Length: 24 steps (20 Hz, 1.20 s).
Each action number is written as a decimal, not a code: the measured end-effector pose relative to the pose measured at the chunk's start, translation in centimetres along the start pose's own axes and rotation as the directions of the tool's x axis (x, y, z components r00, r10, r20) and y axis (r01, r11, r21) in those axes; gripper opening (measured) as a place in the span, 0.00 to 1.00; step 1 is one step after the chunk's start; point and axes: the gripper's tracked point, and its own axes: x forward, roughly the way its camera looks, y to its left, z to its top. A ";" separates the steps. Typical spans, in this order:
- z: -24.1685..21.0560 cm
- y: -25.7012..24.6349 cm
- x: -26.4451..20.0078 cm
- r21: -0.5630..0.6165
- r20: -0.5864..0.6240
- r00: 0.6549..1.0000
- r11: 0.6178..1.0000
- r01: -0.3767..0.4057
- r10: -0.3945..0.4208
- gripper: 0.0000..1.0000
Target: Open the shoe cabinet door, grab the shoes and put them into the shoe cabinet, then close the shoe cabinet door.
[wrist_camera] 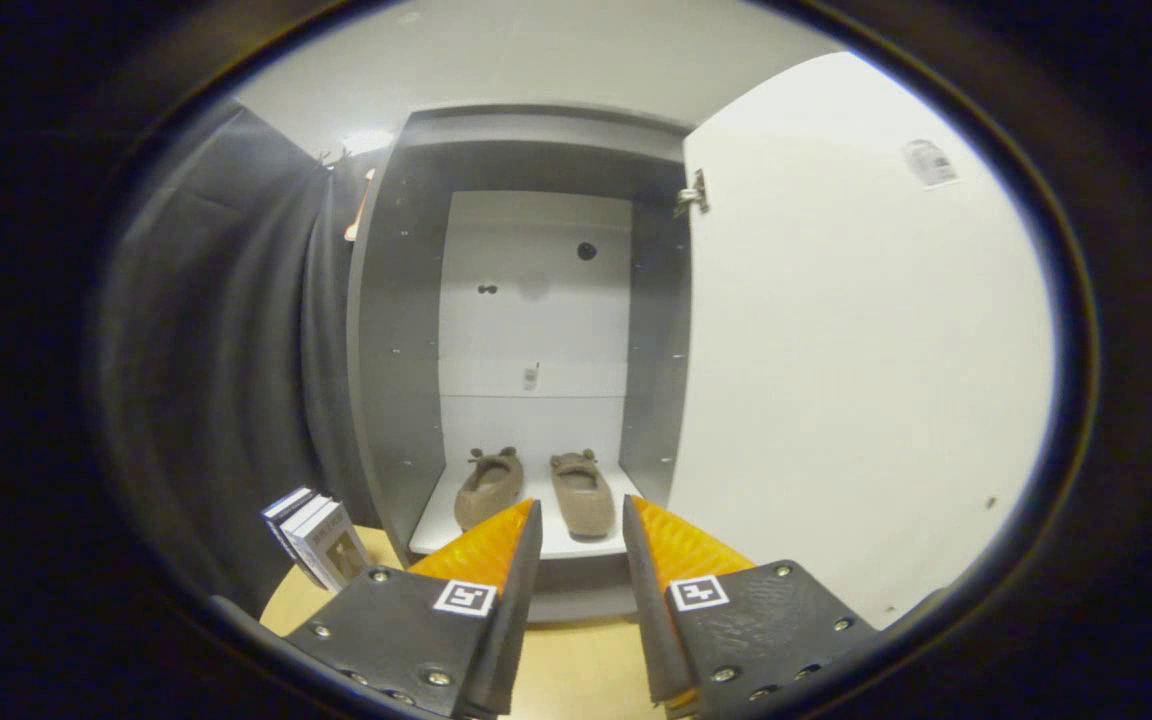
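The claw (pixel 581 525) is partly spread, fingers holding nothing. Beyond its tips, two soft brown shoes (pixel 536 490) lie side by side on the cabinet (pixel 396 330) floor, long axes running front to back. The smooth white door (pixel 856 350) stands open at right. Small boxes (pixel 321 545) sit on the wooden worktop (pixel 576 670), left.

No text can be read. A sticker (pixel 930 162) high on the open cabinet door (pixel 866 350), beyond the tongs (pixel 582 525), is too blurred. Books (pixel 321 545) just left of the tongs show unreadable spines. Square coded markers (pixel 464 597) sit on the parted, empty tongs.
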 end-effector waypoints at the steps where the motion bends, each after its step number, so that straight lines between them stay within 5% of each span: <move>1: 0.0 -0.9 -1.4 0.004 -0.004 1.000 1.000 0.014 -0.014 0.49; 8: 1.3 -10.8 -10.1 0.041 0.032 0.996 0.995 0.087 -0.088 0.49; 14: 3.0 -21.2 -12.7 -0.013 0.036 0.995 0.996 0.094 -0.093 0.49; 24: 1.6 -24.7 -7.2 0.048 0.008 0.987 0.986 -0.158 0.158 0.49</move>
